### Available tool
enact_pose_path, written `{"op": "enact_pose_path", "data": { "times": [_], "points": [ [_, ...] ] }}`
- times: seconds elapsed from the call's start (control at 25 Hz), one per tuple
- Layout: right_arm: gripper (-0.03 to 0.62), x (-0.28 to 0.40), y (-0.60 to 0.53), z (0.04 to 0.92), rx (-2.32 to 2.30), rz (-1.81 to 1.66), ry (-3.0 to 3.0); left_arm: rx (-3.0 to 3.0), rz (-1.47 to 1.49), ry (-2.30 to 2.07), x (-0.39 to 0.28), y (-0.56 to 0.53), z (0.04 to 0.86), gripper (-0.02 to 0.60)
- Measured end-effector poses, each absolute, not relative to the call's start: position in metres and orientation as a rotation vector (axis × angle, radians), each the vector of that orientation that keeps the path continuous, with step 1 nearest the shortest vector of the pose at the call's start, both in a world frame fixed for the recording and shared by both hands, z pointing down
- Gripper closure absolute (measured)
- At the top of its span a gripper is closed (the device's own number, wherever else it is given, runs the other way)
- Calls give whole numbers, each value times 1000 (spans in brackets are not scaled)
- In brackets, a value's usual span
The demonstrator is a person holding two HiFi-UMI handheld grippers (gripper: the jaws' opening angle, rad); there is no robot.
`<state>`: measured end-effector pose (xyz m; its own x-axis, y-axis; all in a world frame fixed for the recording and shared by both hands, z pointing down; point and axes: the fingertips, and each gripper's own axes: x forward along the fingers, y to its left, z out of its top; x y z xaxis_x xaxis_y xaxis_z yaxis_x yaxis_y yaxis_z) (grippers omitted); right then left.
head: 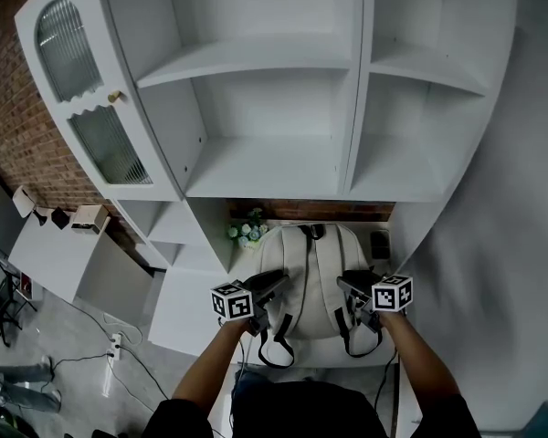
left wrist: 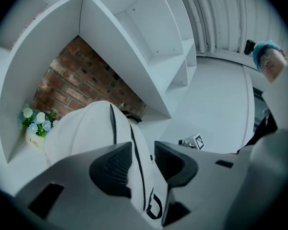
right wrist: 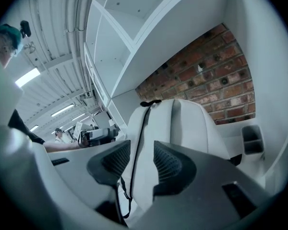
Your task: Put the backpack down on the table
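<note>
Backpack [head: 312, 276], lower centre, stands upright on the counter [head: 187, 310] against the brick wall [head: 292, 210]. The left tool [head: 274, 283] and right tool [head: 347, 285] each clamp a strap [left wrist: 143, 176]. Set-down looks complete; next, both tools should let go and draw back.

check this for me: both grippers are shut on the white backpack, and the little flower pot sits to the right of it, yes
Not quite. The flower pot sits to the left of the backpack, not the right; the head view shows it. The rest holds: the left gripper and the right gripper are both shut on the white backpack.
</note>
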<state>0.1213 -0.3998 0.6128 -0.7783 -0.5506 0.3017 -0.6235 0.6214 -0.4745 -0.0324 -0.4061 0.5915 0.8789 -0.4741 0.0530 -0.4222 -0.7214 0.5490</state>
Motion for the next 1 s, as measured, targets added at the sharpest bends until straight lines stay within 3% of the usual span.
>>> {"op": "enact_pose_path", "data": {
  "times": [0.72, 1.0],
  "points": [
    [430, 100, -379, 600, 928, 755, -2745, 2498, -106, -652, -19, -383, 586, 426],
    [457, 97, -377, 586, 1005, 710, -2796, 2534, -124, -729, -20, -380, 575, 428]
  ]
}}
